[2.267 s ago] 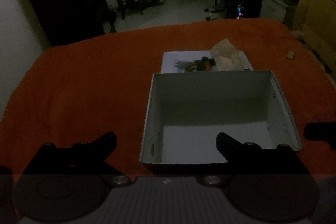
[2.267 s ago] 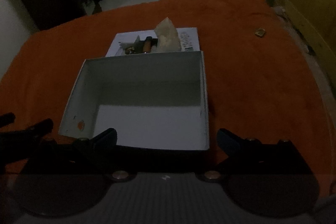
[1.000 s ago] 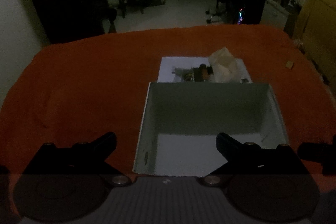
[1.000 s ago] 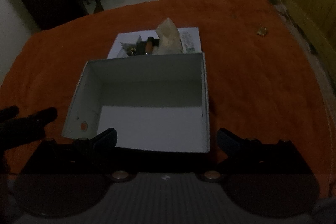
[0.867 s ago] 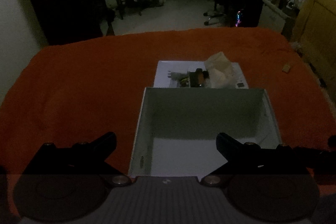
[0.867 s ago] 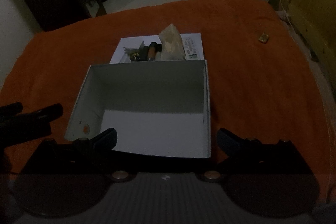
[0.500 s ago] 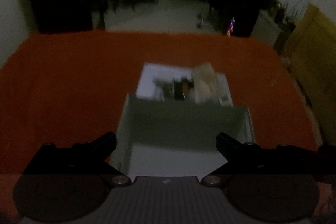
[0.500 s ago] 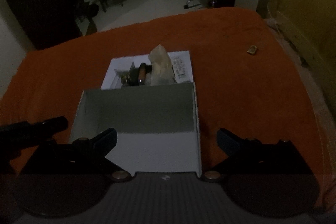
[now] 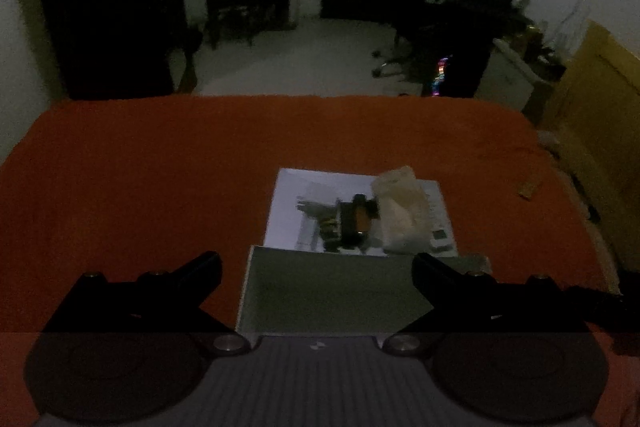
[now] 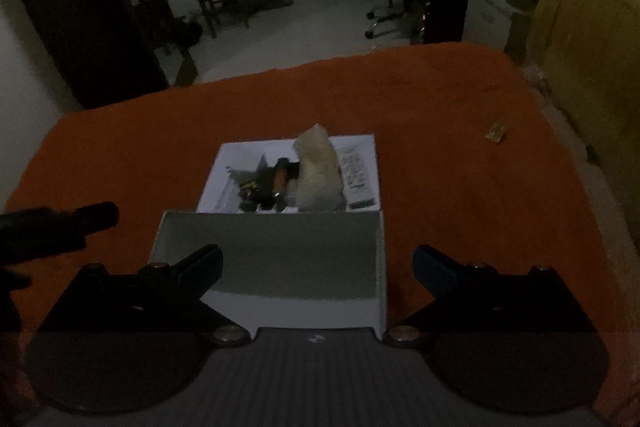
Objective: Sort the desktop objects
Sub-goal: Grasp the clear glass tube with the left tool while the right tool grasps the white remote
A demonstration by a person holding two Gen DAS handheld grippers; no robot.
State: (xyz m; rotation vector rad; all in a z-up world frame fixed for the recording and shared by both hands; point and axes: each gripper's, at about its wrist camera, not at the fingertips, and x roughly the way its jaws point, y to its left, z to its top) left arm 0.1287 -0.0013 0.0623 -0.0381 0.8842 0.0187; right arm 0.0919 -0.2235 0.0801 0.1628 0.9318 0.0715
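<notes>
An empty white box (image 9: 328, 291) (image 10: 280, 259) sits on the orange cloth just in front of both grippers. Behind it lies a flat white lid or tray (image 9: 304, 187) (image 10: 236, 155) holding a cream crumpled bag (image 9: 400, 211) (image 10: 318, 167), a dark brown-and-black object (image 9: 356, 215) (image 10: 280, 179), small dark bits and a remote-like item (image 10: 354, 167). My left gripper (image 9: 316, 267) is open and empty over the box. My right gripper (image 10: 316, 259) is open and empty over the box. The left gripper's finger (image 10: 60, 223) shows at the left in the right wrist view.
The orange cloth (image 9: 140, 167) (image 10: 460, 187) covers the whole surface. A small yellowish item (image 9: 529, 189) (image 10: 496, 131) lies on it at the far right. A yellow wooden panel (image 10: 592, 27) stands to the right. A chair, a desk and a lit screen are in the dark room beyond.
Both grippers have risen and tilted up: the box has slid down in both views and more of the room shows. Both stay open and empty.
</notes>
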